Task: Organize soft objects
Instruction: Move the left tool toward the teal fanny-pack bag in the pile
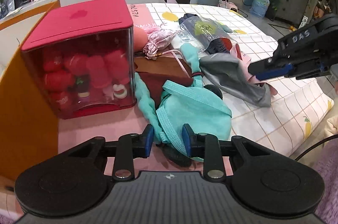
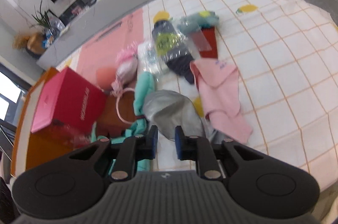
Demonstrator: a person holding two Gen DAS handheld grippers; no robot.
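We judge it barely begun; red box (image 1: 80, 55) at frame left holds rolls; left gripper (image 1: 168, 140) gapes around the teal bag (image 1: 190, 112); right gripper (image 2: 166, 144) open, empty, above the grey cloth (image 2: 171, 112).

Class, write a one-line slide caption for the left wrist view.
Left gripper open around a teal plush backpack beside a red storage box on the bed.

Black left gripper (image 1: 168, 140), blue fingers (image 1: 148, 136), silver screws; right gripper (image 1: 258, 74) marked "DAS".
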